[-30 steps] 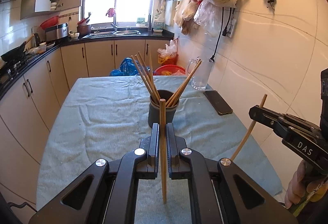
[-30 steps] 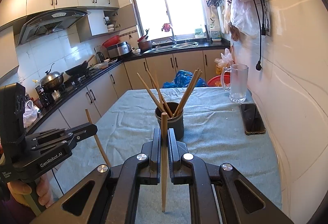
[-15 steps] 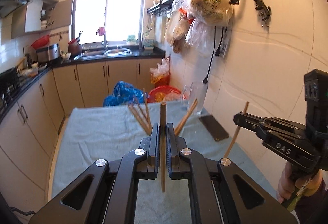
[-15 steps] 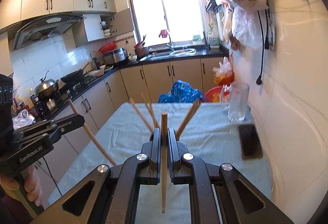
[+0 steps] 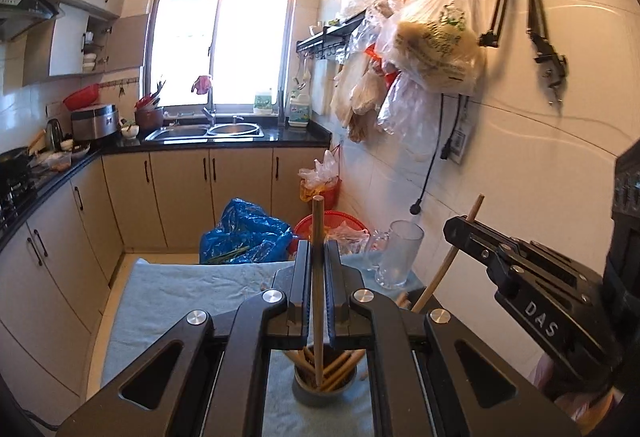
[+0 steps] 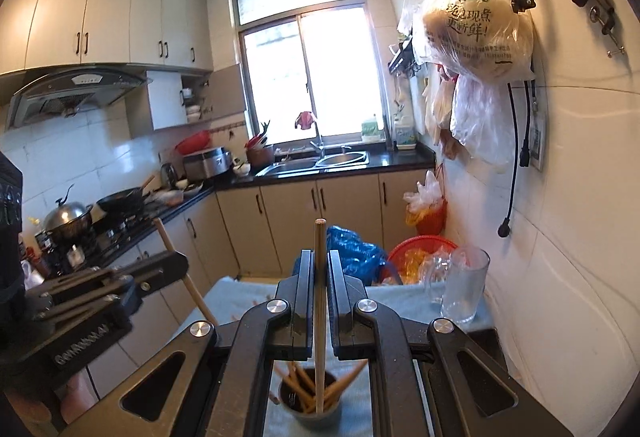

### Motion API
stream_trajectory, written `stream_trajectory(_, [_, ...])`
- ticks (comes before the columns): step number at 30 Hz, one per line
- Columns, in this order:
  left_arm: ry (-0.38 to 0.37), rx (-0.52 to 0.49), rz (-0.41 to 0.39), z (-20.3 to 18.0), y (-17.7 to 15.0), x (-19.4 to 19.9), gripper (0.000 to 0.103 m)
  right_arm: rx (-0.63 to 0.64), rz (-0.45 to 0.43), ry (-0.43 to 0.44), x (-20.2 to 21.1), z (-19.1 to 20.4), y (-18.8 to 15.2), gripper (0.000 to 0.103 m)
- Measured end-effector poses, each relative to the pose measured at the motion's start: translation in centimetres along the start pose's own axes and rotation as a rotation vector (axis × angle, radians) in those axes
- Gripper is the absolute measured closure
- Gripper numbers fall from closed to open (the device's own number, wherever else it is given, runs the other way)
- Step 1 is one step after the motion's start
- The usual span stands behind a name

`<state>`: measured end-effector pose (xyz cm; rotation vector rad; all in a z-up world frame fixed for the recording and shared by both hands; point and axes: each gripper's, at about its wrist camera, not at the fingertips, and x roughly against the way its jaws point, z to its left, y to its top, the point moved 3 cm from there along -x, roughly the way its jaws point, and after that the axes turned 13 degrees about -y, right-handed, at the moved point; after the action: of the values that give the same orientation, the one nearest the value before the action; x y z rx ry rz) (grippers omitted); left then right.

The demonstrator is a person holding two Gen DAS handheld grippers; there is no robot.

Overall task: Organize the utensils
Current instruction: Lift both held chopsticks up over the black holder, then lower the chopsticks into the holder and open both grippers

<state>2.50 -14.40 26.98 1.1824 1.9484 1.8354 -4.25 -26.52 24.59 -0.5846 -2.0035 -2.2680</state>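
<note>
Wooden chopsticks are clamped upright in both grippers, and against a second ago the view from each wrist has climbed: the dark cup full of chopsticks, which then stood ahead of the jaws on the far side, now shows low in the frame beneath them, seen through the gap in each gripper's frame. The left gripper has its jaws pinched narrow on the left chopstick, whose top rises above the fingers and whose lower end hangs over the cup's mouth. The right gripper is likewise closed tight on the right chopstick, its tip reaching down among the sticks in the cup; whether it touches them cannot be told. Both grippers are tipped slightly downward and sit side by side, each visible at the edge of the other's view with its stick slanting through it. The cup stands on the pale blue towel covering the table. A glass mug stands at the far right of the towel, near the tiled wall, well apart from the cup.
</note>
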Motion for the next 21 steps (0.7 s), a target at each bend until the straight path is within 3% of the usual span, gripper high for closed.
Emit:
stream_trajectory(9, [0.009, 0.068, 0.108, 2.5, -3.3, -5.6, 0.097, -0.047, 0.098, 0.006, -5.2, -0.7, -3.8, 0.096])
stream_trajectory(21, [0.06, -0.021, 0.15, 1.1, -7.8, -5.5, 0.097, -0.077, 0.227, 0.012, -7.6, -2.3, -9.0, 0.096])
